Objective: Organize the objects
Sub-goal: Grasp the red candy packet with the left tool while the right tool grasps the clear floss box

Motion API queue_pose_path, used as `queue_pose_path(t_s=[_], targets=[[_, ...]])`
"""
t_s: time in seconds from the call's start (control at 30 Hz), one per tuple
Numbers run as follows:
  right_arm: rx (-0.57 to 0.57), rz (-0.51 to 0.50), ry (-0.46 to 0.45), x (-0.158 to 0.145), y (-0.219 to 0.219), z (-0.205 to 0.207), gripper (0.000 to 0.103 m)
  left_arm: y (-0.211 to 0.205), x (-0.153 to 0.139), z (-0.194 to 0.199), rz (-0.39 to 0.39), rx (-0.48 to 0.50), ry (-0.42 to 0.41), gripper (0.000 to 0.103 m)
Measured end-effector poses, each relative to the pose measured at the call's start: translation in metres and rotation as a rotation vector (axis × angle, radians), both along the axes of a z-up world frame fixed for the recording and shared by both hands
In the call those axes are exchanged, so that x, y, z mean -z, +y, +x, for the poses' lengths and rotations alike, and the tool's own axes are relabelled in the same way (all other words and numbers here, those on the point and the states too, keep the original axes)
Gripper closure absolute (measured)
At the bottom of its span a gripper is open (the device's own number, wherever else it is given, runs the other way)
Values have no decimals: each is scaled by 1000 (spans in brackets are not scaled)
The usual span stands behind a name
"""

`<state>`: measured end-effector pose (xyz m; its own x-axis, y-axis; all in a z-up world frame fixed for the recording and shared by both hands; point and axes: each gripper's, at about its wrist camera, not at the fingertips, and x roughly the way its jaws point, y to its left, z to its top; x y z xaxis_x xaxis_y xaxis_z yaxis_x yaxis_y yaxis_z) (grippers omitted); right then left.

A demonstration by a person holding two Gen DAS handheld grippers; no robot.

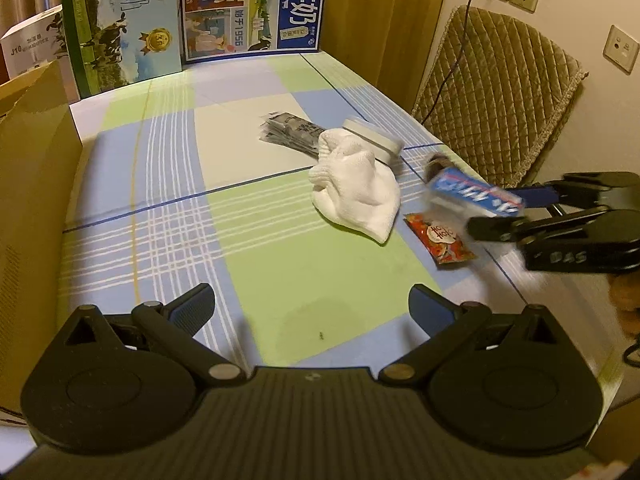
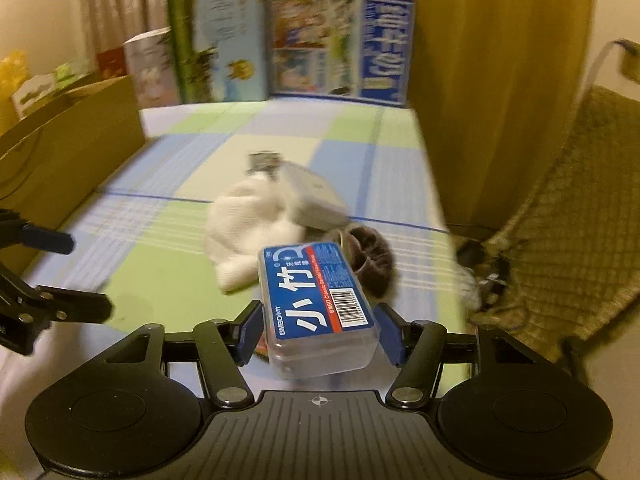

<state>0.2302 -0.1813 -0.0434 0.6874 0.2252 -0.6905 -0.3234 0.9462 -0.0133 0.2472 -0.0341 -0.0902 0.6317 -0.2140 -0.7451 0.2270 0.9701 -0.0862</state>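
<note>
Small clear plastic box with a blue label [image 2: 318, 292], a floss pick box going by the English words on it, held up off the table between the blue pads of the right gripper [image 2: 320, 330]. Pinched at the near end, across the short sides. Probably light and stiff, with smooth, slippery walls, so likely to slide out if squeezed only softly. Hard squeezing could maybe crack the thin plastic or pop the lid. Best held lower down, across the middle of the long sides, not just by one end.

Left gripper [image 1: 312, 308] wide open, nothing between its pads, low over the checked tablecloth [image 1: 168, 184].

On the cloth, all close together: a soft white sock [image 1: 356, 188], floppy, easy to pinch anywhere. A round white jar [image 1: 374, 136] touching the far side of the sock. A dark flat packet [image 1: 286, 134] partly under the sock. A small red snack packet [image 1: 440, 242] just beside the sock, near the table edge. A brown fuzzy thing [image 2: 370, 260] right behind the box, too blurry to name.

Cardboard box [image 1: 36, 184] on the left side, maybe the place for things. Milk cartons [image 1: 252, 8] standing at the back. Padded chair [image 1: 500, 88] close on the right. Sock pile in the way of a straight path across.
</note>
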Motion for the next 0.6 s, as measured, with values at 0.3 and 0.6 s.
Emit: queue_pose_path(t_s=[0.3, 0.6], targets=[[16, -105, 16, 23, 0, 1, 47, -5, 4, 3, -16, 4, 14, 2], [-104, 84, 111, 25, 20, -3, 47, 4, 6, 2, -26, -22, 19, 2]])
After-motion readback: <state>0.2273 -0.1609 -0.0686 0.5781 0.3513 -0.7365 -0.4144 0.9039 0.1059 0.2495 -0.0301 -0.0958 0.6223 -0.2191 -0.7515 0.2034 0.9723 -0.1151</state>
